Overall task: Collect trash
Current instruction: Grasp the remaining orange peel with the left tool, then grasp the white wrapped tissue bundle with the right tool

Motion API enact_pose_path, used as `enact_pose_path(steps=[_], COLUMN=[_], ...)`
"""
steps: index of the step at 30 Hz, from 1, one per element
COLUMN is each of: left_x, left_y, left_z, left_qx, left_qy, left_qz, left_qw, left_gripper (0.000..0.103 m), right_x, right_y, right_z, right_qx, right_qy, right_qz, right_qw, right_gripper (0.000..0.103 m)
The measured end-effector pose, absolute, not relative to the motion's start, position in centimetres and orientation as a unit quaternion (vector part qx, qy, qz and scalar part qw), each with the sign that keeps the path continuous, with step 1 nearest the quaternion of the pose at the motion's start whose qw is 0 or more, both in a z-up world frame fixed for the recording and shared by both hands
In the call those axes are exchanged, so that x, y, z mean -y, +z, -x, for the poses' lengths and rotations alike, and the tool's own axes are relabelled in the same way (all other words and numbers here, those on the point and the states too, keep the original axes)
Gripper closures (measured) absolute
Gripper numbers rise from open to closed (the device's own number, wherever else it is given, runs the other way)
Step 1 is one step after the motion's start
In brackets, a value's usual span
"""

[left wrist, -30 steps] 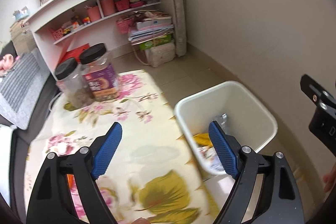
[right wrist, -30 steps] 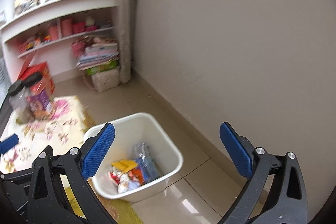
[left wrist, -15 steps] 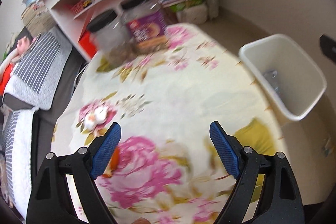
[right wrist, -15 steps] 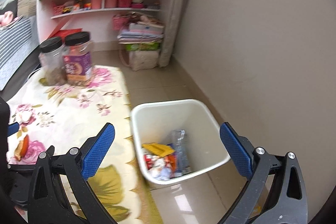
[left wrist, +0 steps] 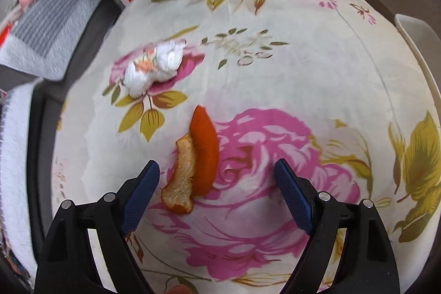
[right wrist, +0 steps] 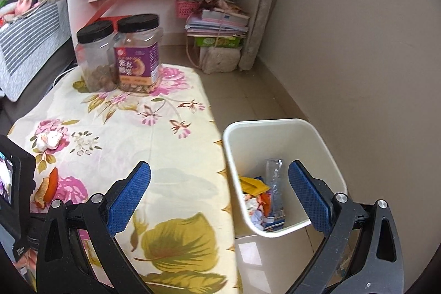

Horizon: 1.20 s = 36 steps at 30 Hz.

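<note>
**Left tongs spread over orange peel, right tongs spread beside the bin**

On the floral-print cloth covering the tabletop (left wrist: 275,90), a crumpled white tissue wad (left wrist: 154,68) lies toward the left edge, on a pink printed flower. Nearer the front, a curved strip of orange peel (left wrist: 205,150) rests with a second, paler piece showing its pith (left wrist: 182,175) leaning against its left side. The left gripper (left wrist: 217,175) hangs just above the cloth, its blue-padded jaws released and wide apart; the peel lies between them, closer to the left pad and touching neither.

At the far edge of the tabletop stand two clear plastic jars with black lids: a plain jar with brown nuts (right wrist: 95,57) on the left, touching a jar with a purple label (right wrist: 137,54) on its right.

The right gripper (right wrist: 219,183) is also released, holding nothing, its left pad over the cloth's right edge and its right pad over a white plastic waste bin (right wrist: 317,139). The bin stands on the tiled floor just beside the right edge of the tabletop and holds crumpled wrappers (right wrist: 261,200), yellow, orange, white and clear.
</note>
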State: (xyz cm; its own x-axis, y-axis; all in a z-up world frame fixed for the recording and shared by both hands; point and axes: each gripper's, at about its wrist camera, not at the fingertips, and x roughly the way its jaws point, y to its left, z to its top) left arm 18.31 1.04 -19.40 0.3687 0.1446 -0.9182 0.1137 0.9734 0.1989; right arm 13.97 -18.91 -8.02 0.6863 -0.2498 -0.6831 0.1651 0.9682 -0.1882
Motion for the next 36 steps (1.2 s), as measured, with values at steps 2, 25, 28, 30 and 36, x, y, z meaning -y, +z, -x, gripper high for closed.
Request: enact_pose_path(steps=[2,25,28,30,36], left_x=[-1.6,-12.7,-13.3,-13.6,-14.4], left_y=[-19.3,-17.4,-17.2,-17.1,-16.3], left_z=[-18.3,-15.9,-15.8,-15.6,-15.7], left_qx=[-0.568,-0.573,-0.574,-0.575,-0.572], left_qy=[-0.015,0.017,0.013,0.011,0.007], left_qz=[-0.089,-0.035,-0.019,-0.01,0.013], left_qw=[0.818,0.818,0.819,0.818,0.82], left_gripper=[0.03,0.086,0.086,0.085,0.085], right_x=[17.9,2.7,-0.1,-1.4,-6.0], right_y=[-8.5,-15.0,-16.0,-16.6,-18.2], right_z=[-14.5,-20.7,-22.0,-22.9,-25.2], right_qx=[-0.387,-0.413,-0.394,-0.395,-0.399], right_qy=[-0.106,0.092,0.126,0.147,0.194], right_qz=[0.058,0.113,0.147,0.151,0.194], right_qw=[0.914,0.899,0.898,0.894,0.875], right_gripper=[0.007,0.007,0.007,0.007,0.01])
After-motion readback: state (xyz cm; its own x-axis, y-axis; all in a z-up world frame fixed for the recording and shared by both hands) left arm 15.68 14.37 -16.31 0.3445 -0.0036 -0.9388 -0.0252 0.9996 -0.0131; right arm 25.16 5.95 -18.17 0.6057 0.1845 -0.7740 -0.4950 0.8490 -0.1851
